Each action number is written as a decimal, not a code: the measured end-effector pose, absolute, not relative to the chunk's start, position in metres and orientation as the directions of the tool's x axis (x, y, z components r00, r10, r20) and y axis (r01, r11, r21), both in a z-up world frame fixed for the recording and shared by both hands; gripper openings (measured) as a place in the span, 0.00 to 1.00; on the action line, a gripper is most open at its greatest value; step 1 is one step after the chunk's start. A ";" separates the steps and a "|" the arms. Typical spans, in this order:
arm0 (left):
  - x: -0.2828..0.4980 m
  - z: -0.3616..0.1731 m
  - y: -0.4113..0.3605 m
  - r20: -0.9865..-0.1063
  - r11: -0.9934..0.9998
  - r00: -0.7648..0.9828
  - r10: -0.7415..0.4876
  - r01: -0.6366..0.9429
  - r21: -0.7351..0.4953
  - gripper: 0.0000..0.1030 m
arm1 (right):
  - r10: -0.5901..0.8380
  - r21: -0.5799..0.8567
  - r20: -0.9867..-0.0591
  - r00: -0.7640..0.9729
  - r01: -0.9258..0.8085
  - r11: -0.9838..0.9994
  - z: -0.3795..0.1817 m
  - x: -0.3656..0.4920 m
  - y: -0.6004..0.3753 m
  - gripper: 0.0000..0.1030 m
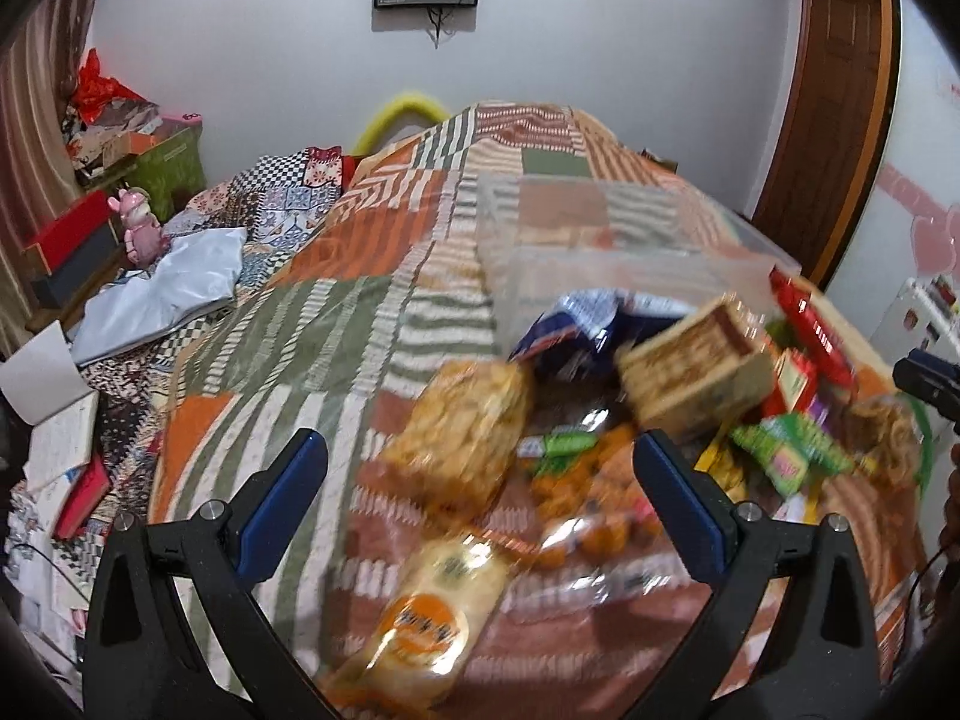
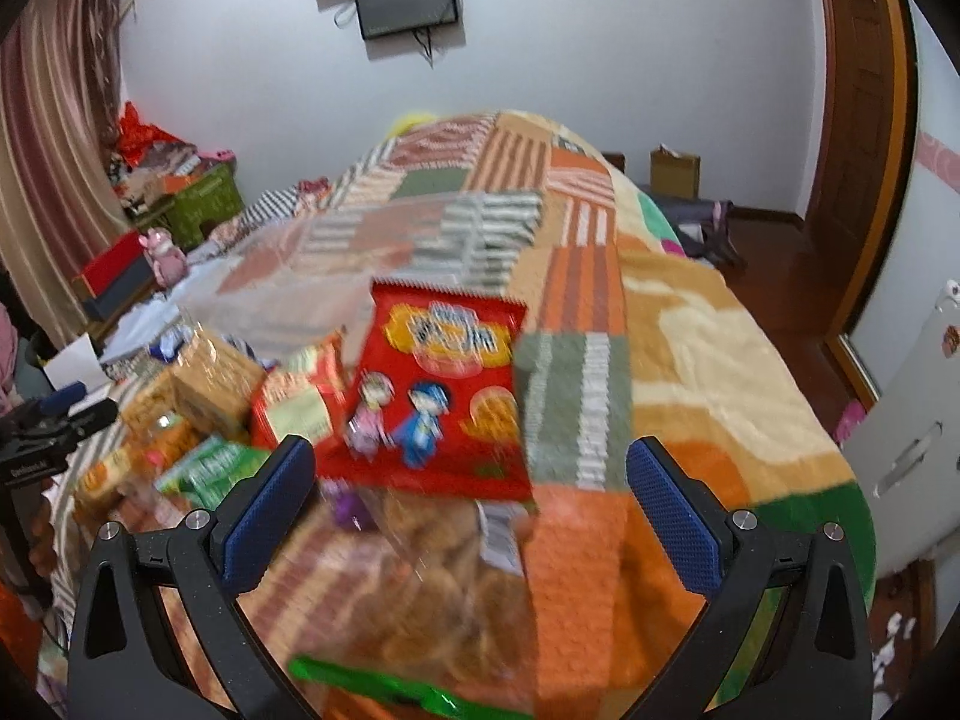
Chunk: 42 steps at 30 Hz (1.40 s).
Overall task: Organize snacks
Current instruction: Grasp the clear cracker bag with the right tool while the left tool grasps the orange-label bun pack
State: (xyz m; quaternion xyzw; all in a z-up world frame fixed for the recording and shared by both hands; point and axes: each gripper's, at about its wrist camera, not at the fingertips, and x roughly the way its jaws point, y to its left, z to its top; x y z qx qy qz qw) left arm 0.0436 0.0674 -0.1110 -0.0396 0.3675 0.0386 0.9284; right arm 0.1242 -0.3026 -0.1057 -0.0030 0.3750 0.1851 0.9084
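Snacks lie in a pile on a patchwork bedspread [image 1: 336, 324]. In the left wrist view my left gripper [image 1: 480, 456] is open and empty above a clear bag of golden crackers [image 1: 462, 432], a yellow-orange packet [image 1: 426, 618], orange snacks [image 1: 594, 498] and a brown box [image 1: 696, 360]. A clear plastic bin [image 1: 606, 240] stands behind the pile. In the right wrist view my right gripper [image 2: 471, 468] is open and empty above a red cartoon snack bag [image 2: 444, 396] and a clear bag of brown biscuits [image 2: 444, 576] with a green edge. The frames are blurred.
A blue packet [image 1: 576, 324], green packets [image 1: 786, 456] and red packets [image 1: 810, 324] lie to the right. Boxes and clutter [image 1: 138, 156] stand at the left wall. The bed's right edge [image 2: 798, 420] drops to a wooden floor by a door [image 2: 858, 120].
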 end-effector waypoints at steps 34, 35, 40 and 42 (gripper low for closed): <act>0.021 -0.156 0.078 -0.782 0.995 0.621 -0.044 -0.044 -0.091 0.78 | 0.388 0.218 -0.755 0.529 -0.355 0.909 -0.140 0.113 -0.297 0.62; 0.021 -0.158 0.078 -0.786 0.994 0.615 -0.055 -0.040 -0.101 0.73 | 0.387 0.217 -0.753 0.533 -0.354 0.910 -0.139 0.112 -0.297 0.59; 0.017 -0.160 0.082 -0.792 0.992 0.607 -0.060 -0.053 -0.115 0.49 | 0.404 0.235 -0.742 0.535 -0.357 0.904 -0.135 0.112 -0.301 0.49; 0.015 -0.159 0.086 -0.791 0.991 0.609 -0.052 -0.067 -0.117 0.39 | 0.409 0.240 -0.738 0.537 -0.357 0.903 -0.134 0.112 -0.302 0.48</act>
